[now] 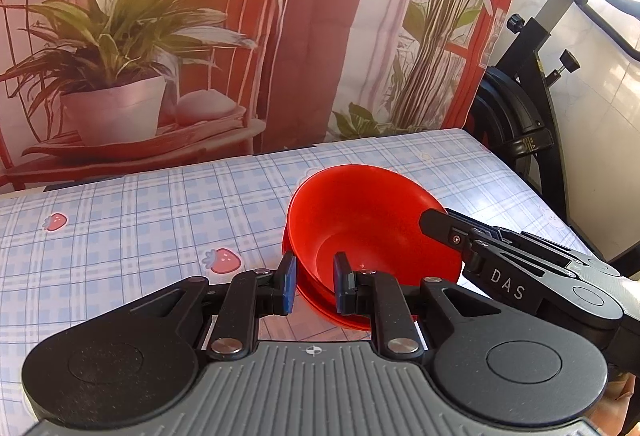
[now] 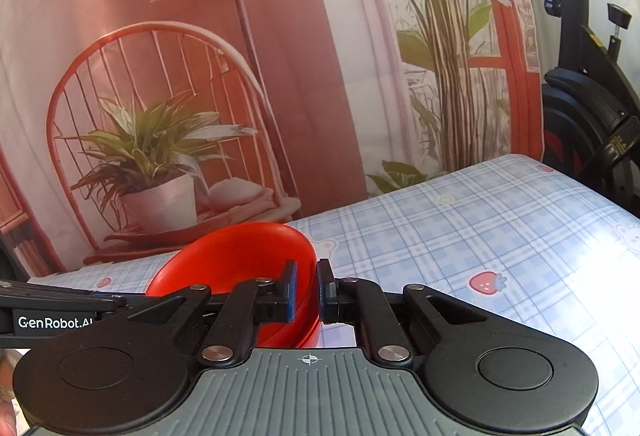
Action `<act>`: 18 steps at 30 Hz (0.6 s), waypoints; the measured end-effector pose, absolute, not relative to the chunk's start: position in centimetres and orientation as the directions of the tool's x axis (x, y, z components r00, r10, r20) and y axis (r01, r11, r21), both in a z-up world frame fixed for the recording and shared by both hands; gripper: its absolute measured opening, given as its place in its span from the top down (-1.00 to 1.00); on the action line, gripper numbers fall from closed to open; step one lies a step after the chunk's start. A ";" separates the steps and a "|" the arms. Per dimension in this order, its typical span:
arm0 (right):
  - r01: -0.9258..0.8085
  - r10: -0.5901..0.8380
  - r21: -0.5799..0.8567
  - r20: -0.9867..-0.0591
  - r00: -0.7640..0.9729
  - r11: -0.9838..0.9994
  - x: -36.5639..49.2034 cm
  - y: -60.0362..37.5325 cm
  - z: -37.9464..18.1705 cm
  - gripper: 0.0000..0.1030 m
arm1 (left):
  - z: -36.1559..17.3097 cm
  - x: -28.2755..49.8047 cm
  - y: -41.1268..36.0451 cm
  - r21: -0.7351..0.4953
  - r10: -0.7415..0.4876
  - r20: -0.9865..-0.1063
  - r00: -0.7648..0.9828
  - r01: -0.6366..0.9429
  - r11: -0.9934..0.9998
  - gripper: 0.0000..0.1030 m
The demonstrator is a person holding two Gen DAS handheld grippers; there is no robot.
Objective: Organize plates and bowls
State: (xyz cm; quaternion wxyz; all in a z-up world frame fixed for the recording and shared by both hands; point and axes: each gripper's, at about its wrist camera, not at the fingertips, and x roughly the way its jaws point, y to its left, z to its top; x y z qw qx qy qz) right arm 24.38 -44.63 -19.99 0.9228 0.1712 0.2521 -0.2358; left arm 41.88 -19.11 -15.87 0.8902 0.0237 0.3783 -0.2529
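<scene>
A red bowl (image 1: 372,228) hangs tilted over the blue checked tablecloth (image 1: 140,212), held from two sides. My left gripper (image 1: 315,286) is shut on its near left wall, one blue pad inside and one outside. A second red rim (image 1: 340,320) shows just under the bowl between those pads; I cannot tell whether it is a bowl or a plate. My right gripper (image 1: 434,222) reaches in from the right onto the opposite rim. In the right wrist view the same gripper (image 2: 307,292) is shut on the red bowl's (image 2: 240,256) right wall.
A printed backdrop (image 1: 160,36) of a chair, potted plants and a lamp hangs along the table's far edge. A black exercise bike (image 1: 520,108) stands off the right end. Strawberry prints (image 2: 486,282) dot the cloth, which lies bare to the right of the bowl.
</scene>
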 end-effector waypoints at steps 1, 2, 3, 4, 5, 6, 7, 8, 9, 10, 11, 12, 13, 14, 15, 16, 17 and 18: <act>0.521 -0.349 0.195 -0.547 0.761 0.831 24.3 -44.6 -20.1 0.79 | -16.0 41.9 -19.1 -0.150 -0.431 -0.689 0.582 0.467 0.871 0.63; 0.523 -0.352 0.191 -0.546 0.760 0.831 24.3 -44.6 -20.1 0.78 | -16.0 41.9 -19.1 -0.148 -0.430 -0.687 0.586 0.466 0.872 0.59; 0.524 -0.354 0.187 -0.549 0.757 0.831 24.3 -44.5 -20.2 0.77 | -16.0 42.0 -19.1 -0.145 -0.428 -0.686 0.589 0.466 0.873 0.58; 0.525 -0.354 0.189 -0.551 0.756 0.830 24.3 -44.6 -20.2 0.77 | -16.0 42.0 -19.1 -0.144 -0.427 -0.685 0.590 0.465 0.874 0.56; 0.527 -0.353 0.192 -0.553 0.755 0.828 24.2 -44.6 -20.3 0.76 | -16.1 42.1 -19.1 -0.144 -0.425 -0.687 0.590 0.462 0.875 0.52; 0.532 -0.352 0.197 -0.557 0.752 0.824 24.2 -44.7 -20.4 0.75 | -16.2 42.4 -19.0 -0.152 -0.425 -0.691 0.584 0.458 0.876 0.49; 0.535 -0.351 0.202 -0.561 0.750 0.820 24.2 -44.8 -20.6 0.75 | -16.3 42.5 -18.9 -0.162 -0.427 -0.693 0.581 0.453 0.877 0.42; 0.538 -0.350 0.206 -0.564 0.748 0.818 24.1 -44.8 -20.7 0.75 | -16.4 42.6 -18.8 -0.167 -0.427 -0.694 0.580 0.447 0.879 0.36; 0.542 -0.348 0.212 -0.569 0.745 0.814 24.1 -44.9 -20.9 0.74 | -16.5 42.7 -18.8 -0.168 -0.422 -0.696 0.581 0.439 0.883 0.35; 0.542 -0.343 0.219 -0.573 0.745 0.811 24.0 -45.0 -21.0 0.73 | -16.7 42.9 -18.6 -0.171 -0.415 -0.700 0.582 0.428 0.887 0.35; 0.542 -0.341 0.223 -0.573 0.745 0.810 24.0 -45.1 -21.2 0.73 | -16.9 43.0 -18.5 -0.178 -0.414 -0.702 0.579 0.420 0.890 0.35; 0.542 -0.339 0.231 -0.571 0.748 0.808 23.9 -45.1 -21.3 0.72 | -17.1 43.2 -18.4 -0.188 -0.413 -0.706 0.575 0.410 0.892 0.35; 0.542 -0.336 0.235 -0.571 0.749 0.807 23.9 -45.1 -21.3 0.72 | -17.3 43.4 -18.3 -0.200 -0.414 -0.710 0.570 0.401 0.894 0.35; 0.541 -0.333 0.241 -0.571 0.751 0.806 23.9 -45.0 -21.3 0.72 | -17.5 43.6 -18.2 -0.214 -0.419 -0.711 0.564 0.394 0.894 0.34; 0.541 -0.329 0.246 -0.574 0.750 0.804 23.9 -45.0 -21.4 0.72 | -17.7 43.7 -18.0 -0.232 -0.426 -0.710 0.561 0.386 0.893 0.33; 0.541 -0.325 0.253 -0.576 0.750 0.802 24.0 -45.0 -21.4 0.72 | -17.8 43.8 -18.0 -0.242 -0.430 -0.711 0.556 0.380 0.893 0.32; 0.541 -0.320 0.260 -0.578 0.751 0.800 24.0 -45.0 -21.5 0.72 | -17.9 43.9 -18.0 -0.248 -0.432 -0.712 0.553 0.377 0.892 0.32; 0.541 -0.313 0.272 -0.580 0.752 0.796 24.1 -45.1 -21.6 0.72 | -18.0 44.0 -18.1 -0.257 -0.436 -0.713 0.549 0.374 0.891 0.32</act>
